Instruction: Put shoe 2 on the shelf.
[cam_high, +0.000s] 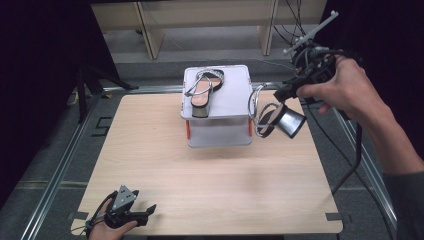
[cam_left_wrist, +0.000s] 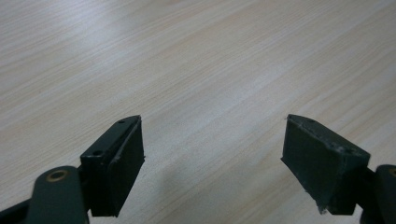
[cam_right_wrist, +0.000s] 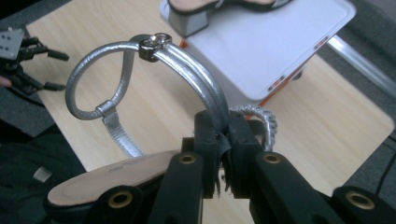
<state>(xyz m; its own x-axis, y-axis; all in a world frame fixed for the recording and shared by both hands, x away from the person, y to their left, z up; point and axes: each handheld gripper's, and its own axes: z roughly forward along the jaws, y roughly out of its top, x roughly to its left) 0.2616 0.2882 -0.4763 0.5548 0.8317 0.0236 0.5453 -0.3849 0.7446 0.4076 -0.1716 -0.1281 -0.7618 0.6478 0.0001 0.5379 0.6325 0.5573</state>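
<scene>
The right gripper (cam_right_wrist: 223, 140) pinches the silver sandal's strap (cam_right_wrist: 196, 74), its toe cut off; left gripper (cam_left_wrist: 212, 158) gapes empty.

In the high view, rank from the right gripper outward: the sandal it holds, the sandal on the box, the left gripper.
1. Held sandal, clamped in the right gripper, beside the box.
2. Sandal on the box, to its left.
3. Left gripper, near table corner.

Pale wooden counter (cam_high: 150, 150), bare under the spread left fingers (cam_left_wrist: 116, 163). Carries a white lidded box (cam_high: 235, 100), just beside the right fingers (cam_right_wrist: 208, 135); on the lid, one silver-strapped sandal (cam_high: 202, 92).
</scene>
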